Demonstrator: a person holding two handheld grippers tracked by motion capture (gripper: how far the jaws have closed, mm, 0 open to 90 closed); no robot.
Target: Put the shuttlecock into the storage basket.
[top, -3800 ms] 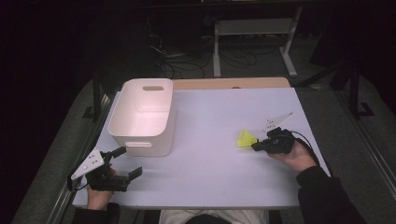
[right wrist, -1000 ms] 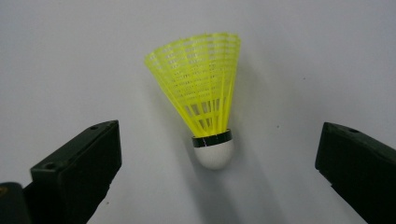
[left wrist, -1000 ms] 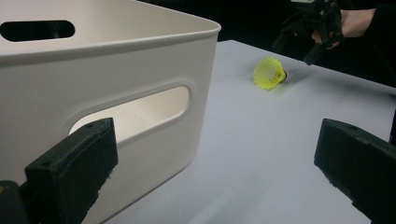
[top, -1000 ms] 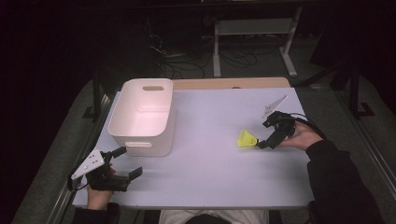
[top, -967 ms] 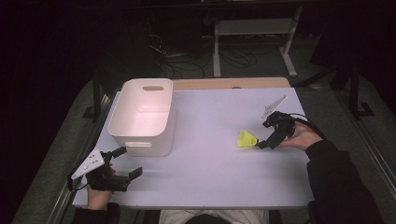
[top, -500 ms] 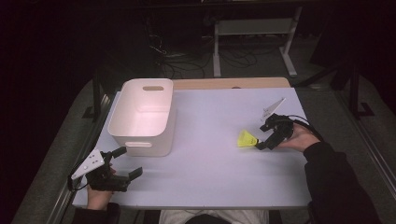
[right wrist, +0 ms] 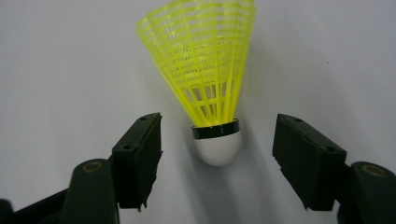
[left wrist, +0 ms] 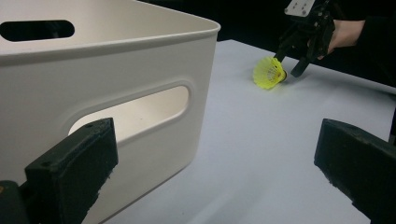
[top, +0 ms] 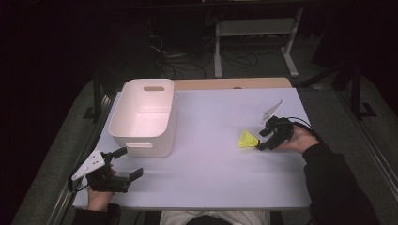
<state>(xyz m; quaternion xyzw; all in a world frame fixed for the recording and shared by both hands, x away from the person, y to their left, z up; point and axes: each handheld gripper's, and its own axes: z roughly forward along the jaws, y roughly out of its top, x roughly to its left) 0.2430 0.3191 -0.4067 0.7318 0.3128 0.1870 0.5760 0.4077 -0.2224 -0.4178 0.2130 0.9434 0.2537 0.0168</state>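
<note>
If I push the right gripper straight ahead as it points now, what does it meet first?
Most likely the yellow shuttlecock: its white cork tip lies between the open jaws of the right gripper, facing the camera, apparently untouched.

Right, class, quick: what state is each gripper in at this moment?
Left gripper: open, holding nothing, beside the white plastic bin.
Right gripper: open, jaws either side of the yellow plastic shuttlecock, not touching it.

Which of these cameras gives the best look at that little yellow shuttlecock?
The right gripper view: the shuttlecock lies close up between the open jaws, showing its mesh skirt and white cork. The high view shows a small yellow spot by the right gripper; the left gripper view shows it far off.
</note>
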